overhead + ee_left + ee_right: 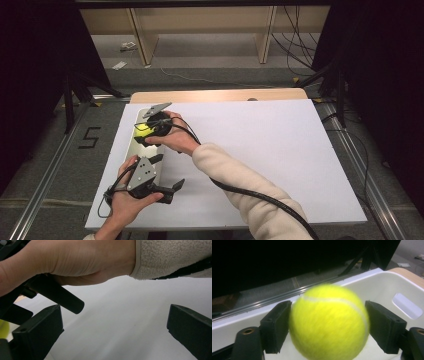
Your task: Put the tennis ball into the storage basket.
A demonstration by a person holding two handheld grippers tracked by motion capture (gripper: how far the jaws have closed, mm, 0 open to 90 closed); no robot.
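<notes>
Yellow tennis ball over white tray, left edge of worktop.

Item one, near left: my left hand-held gripper [170, 189] lies low over the white worktop [260, 150], jaws spread wide with nothing between them, pointing right across the bare sheet. Item two, behind it: the white tray [131, 150], long and narrow, sits along the worktop's left edge, a slot handle in its end wall [407, 305]. Item three: the tennis ball [329, 321], blurred, sits over the tray between the pads of my right hand-held gripper [328, 325]. The left pad is at the felt, the right pad shows a sliver of gap; jaws partly parted, no firm grip visible.
</notes>
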